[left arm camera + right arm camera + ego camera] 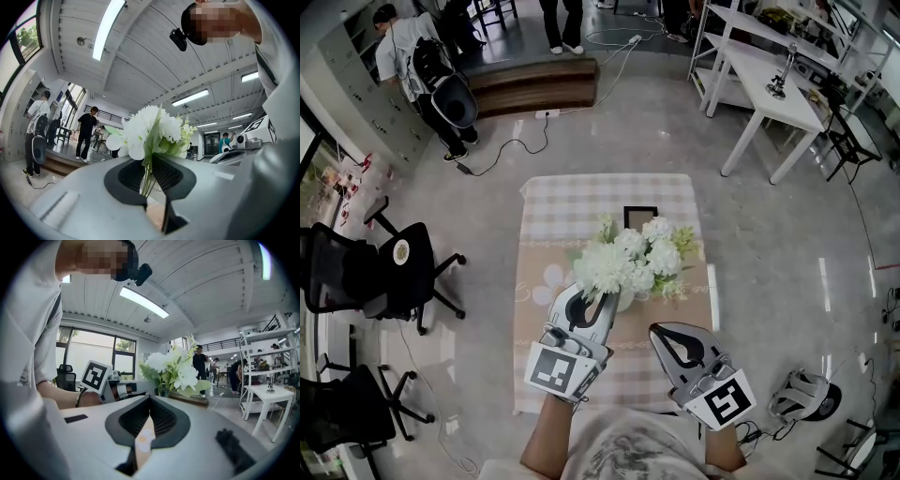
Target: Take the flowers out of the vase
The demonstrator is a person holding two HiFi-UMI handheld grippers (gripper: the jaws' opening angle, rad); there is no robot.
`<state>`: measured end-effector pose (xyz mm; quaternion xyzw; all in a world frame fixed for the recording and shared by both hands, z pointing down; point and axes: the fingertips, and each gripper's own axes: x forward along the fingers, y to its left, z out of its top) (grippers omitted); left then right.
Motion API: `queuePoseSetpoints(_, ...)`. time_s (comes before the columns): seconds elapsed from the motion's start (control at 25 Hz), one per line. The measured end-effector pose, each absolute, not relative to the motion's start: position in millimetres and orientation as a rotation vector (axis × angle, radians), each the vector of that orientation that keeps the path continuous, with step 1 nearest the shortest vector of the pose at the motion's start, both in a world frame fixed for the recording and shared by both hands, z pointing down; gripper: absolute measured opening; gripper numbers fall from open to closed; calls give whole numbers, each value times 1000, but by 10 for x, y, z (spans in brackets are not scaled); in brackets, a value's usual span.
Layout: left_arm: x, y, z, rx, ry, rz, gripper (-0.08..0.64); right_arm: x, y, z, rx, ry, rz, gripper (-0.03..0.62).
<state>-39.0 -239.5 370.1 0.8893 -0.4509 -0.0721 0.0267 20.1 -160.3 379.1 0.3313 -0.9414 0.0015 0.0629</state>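
Flowers (630, 260), a white bunch, stand over the checked table (553, 202), their stems clamped in the left tool (599, 300). The right tool (663, 332) is closed on nothing. Lifting-out seems to be the step in hand. Next, the bunch needs a straight raise until its stems clear the vase, which is hidden beneath the blooms.

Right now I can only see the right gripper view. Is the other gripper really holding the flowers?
Observer: Yes. In the left gripper view, the left gripper has its jaws pressed on the green stems under the white flowers.
Operator: What's behind the flowers on the table?
Observer: The head view shows a black square frame lying on the checked cloth of the table, just beyond the flowers.
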Motion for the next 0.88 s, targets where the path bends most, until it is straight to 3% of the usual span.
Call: queuePoseSetpoints(0.88, -409, -2283, 3341, 2815, -1406, -259, 54, 158, -1540, 3579, 1013, -2881, -64, 15)
